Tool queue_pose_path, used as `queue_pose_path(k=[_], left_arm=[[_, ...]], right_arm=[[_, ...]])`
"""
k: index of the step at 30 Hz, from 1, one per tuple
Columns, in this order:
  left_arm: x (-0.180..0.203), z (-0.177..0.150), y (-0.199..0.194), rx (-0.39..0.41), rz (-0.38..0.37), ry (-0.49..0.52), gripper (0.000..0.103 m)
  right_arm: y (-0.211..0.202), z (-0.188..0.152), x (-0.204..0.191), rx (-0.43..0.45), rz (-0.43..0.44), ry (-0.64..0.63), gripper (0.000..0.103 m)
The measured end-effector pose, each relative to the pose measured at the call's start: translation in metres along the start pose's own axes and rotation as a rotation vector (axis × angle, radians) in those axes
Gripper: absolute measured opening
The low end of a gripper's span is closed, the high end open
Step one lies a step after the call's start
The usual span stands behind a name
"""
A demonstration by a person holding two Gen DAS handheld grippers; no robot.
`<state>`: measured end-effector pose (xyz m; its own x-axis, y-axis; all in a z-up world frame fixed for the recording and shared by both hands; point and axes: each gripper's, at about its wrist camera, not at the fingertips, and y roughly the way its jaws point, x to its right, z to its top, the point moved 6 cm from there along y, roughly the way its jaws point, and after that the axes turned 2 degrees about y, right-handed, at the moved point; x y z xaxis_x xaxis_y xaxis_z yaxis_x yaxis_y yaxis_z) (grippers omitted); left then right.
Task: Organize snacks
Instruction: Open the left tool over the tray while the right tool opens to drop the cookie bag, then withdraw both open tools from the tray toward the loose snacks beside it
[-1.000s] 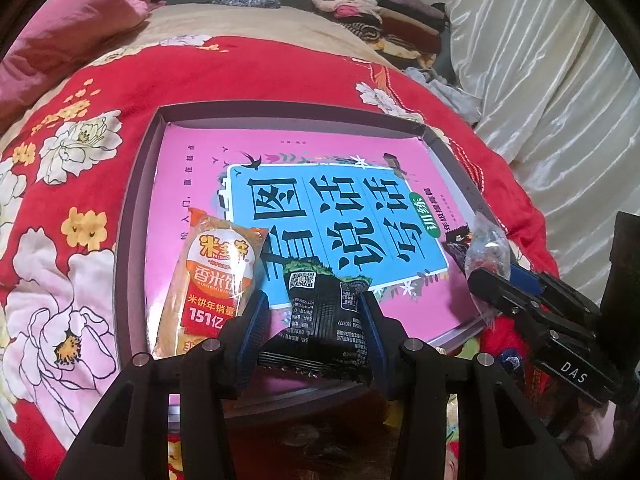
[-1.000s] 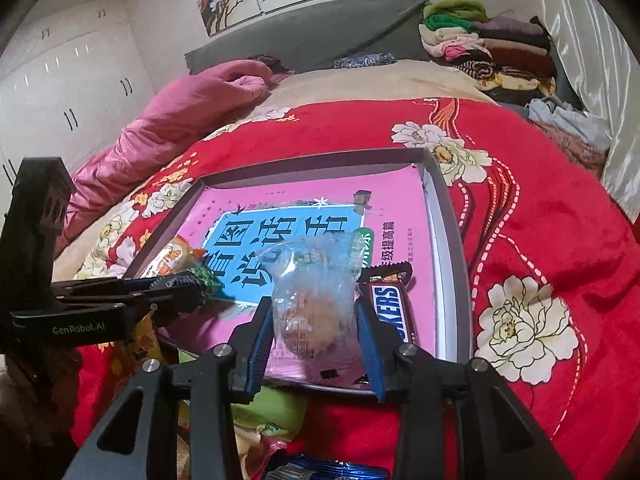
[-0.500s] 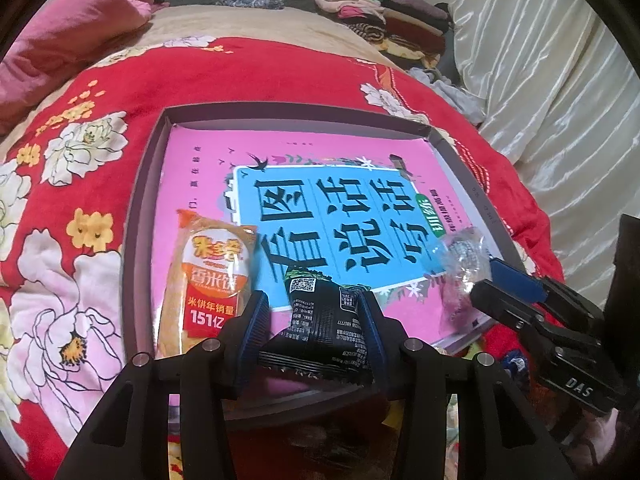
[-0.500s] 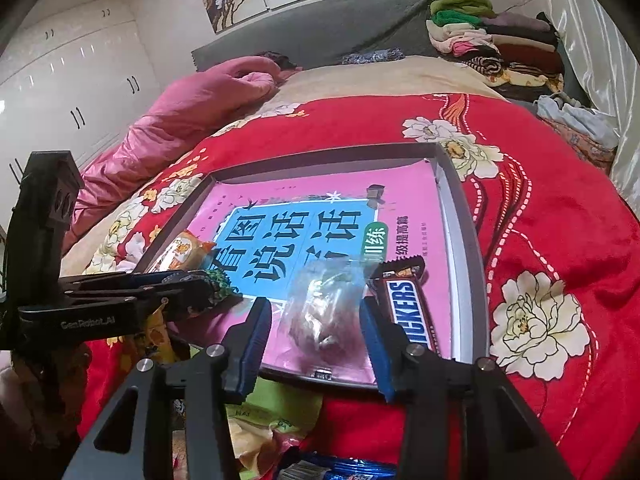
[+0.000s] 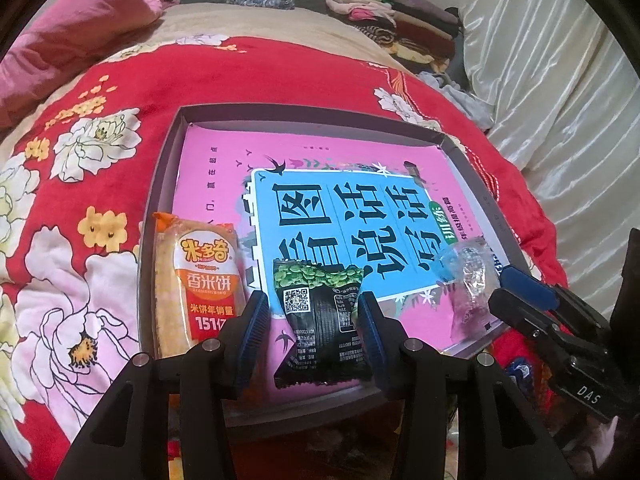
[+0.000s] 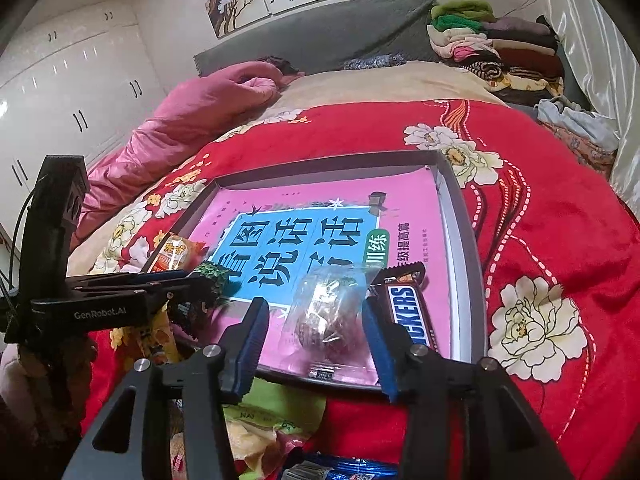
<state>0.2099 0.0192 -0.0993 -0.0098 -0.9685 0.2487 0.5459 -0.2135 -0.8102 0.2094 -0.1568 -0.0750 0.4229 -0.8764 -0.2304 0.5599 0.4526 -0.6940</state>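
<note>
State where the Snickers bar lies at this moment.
In the right wrist view, the Snickers bar lies in the tray near its right wall, just right of the clear wrapped snack.

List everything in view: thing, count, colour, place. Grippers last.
tray: 1, grey, on the bedspread
book: 1, pink and blue cover, lying inside the tray
rice cracker pack: 1, orange, tray's left edge
pea snack pack: 1, black and green, between the left gripper's fingers
clear wrapped snack: 1, transparent, between the right gripper's fingers
Snickers bar: 1, brown, tray's right side
bedspread: 1, red floral
folded clothes: 1 pile, mixed colours, far corner
left gripper: black, blue pads, open
right gripper: same, open
</note>
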Motion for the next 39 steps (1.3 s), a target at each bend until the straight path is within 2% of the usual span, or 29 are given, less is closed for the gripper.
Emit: queue_pose_path(k=[4,20,23,39], left_arm=[[0.002,0.001,-0.003,0.0,-0.008,0.002,0.056],[0.003,0.009,-0.026,0.043,-0.008,0.006,0.067],[0.001,0.01,-0.03,0.054,-0.005,0.004,0.074],[-0.011,0.008,-0.068,0.103,0.044,-0.023,0.077]], right_arm=[[-0.002,0.001,0.001,0.006,-0.003,0.002,0.054],[-0.008,0.002,0.001,0.025,-0.001,0.007,0.057],[-0.009,0.003,0.001,0.031,0.001,0.006,0.058],[-0.027,0.009,-0.005,0.098,0.012,-0.014,0.064]])
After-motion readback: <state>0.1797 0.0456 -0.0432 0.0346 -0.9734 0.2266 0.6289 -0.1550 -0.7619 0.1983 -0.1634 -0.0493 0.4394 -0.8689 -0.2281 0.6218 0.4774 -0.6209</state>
